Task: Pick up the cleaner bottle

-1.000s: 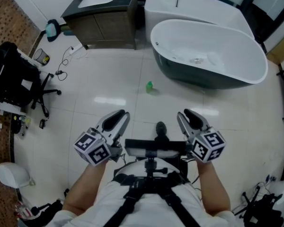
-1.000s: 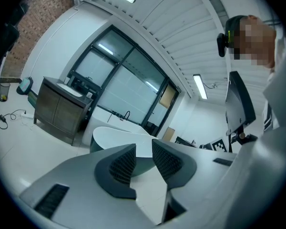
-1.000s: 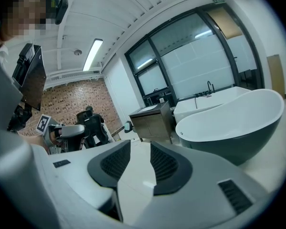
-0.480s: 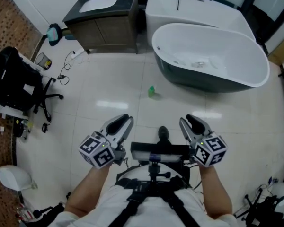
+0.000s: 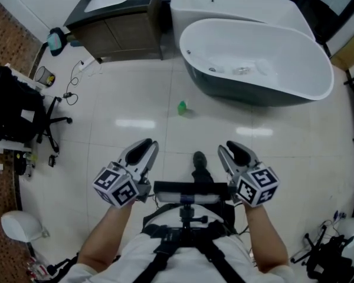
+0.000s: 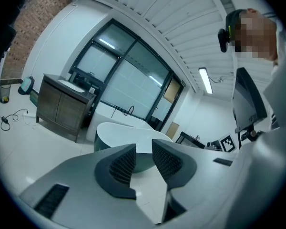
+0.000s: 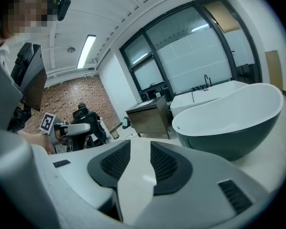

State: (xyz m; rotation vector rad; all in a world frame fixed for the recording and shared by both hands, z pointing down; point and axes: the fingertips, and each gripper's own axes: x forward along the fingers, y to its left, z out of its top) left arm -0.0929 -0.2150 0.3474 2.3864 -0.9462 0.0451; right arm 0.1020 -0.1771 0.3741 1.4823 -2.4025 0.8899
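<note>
A pale tiled floor holds a freestanding bathtub, dark vanity and black chair

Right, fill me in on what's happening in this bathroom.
A person stands on the tiled floor with a gripper in each hand, both held low in front of the body. The left gripper has its jaws all but closed and the right gripper has its jaws slightly apart, and nothing is in either. The small green cleaner bottle stands on the floor ahead of them, beside the freestanding bathtub, well out of reach and not yet touched.
</note>
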